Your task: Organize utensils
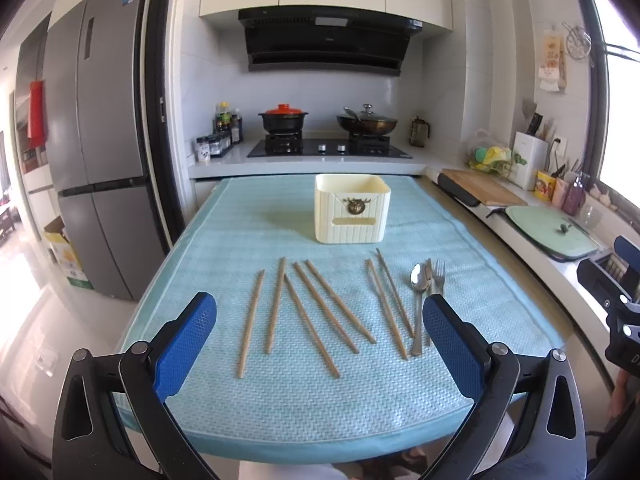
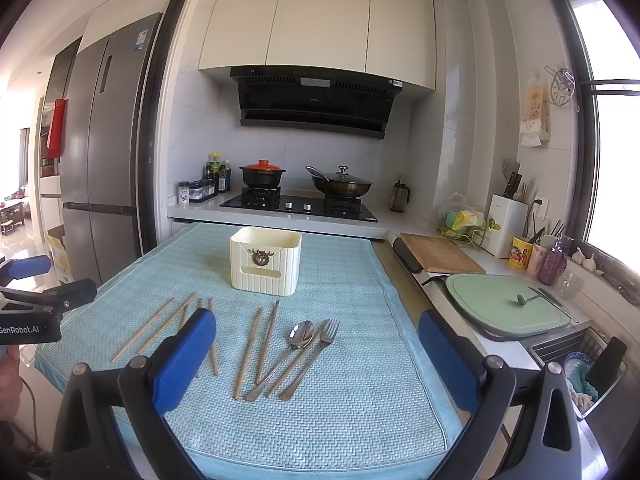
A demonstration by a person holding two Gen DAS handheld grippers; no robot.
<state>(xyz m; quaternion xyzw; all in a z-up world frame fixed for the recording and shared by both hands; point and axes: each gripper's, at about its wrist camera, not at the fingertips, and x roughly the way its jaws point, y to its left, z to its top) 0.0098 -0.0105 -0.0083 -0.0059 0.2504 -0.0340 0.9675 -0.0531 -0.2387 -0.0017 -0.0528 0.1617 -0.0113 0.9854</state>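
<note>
Several wooden chopsticks [image 1: 316, 312] lie spread on a light blue mat [image 1: 300, 408]. To their right lie a metal spoon [image 1: 419, 280] and fork [image 1: 439, 276]. A cream holder box [image 1: 352, 208] stands behind them. My left gripper [image 1: 320, 340] is open, empty, above the mat's near edge. In the right wrist view the chopsticks [image 2: 252, 344], spoon [image 2: 300, 336], fork [image 2: 326, 334] and box [image 2: 266, 260] lie ahead of my right gripper [image 2: 318, 356], which is open and empty. The left gripper's body [image 2: 32, 304] shows at the left edge.
A counter on the right holds a wooden board [image 2: 440, 254], a green lid [image 2: 508, 304] and a dish rack [image 2: 580, 364]. A stove with a pot [image 1: 282, 118] and a wok [image 1: 366, 122] is behind. A fridge [image 1: 96, 152] stands left.
</note>
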